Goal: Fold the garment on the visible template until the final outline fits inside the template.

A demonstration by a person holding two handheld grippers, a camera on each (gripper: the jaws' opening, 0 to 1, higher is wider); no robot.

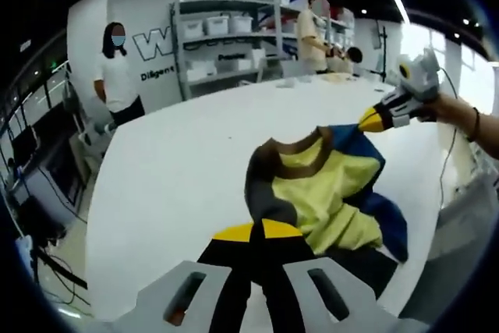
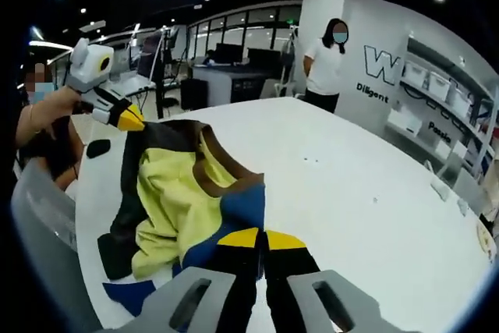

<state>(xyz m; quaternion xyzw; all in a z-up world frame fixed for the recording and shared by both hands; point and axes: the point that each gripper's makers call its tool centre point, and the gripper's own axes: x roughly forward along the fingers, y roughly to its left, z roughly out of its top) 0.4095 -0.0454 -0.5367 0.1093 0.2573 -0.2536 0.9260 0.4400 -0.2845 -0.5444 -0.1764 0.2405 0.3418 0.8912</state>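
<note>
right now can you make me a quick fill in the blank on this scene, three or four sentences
1. The garment lies on a table whose top is ____ in colour.
2. The garment's main body is ____, with blue sleeves.
3. The left gripper and right gripper each have jaws shut on the ____.
4. The jaws' tips are coloured ____.

Missing words: white; yellow; garment; yellow

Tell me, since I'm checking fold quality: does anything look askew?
Yes. The shirt is bunched and lifted off the white table, pinched at opposite edges by the left tool and right tool. No template outline is visible under it.
</note>
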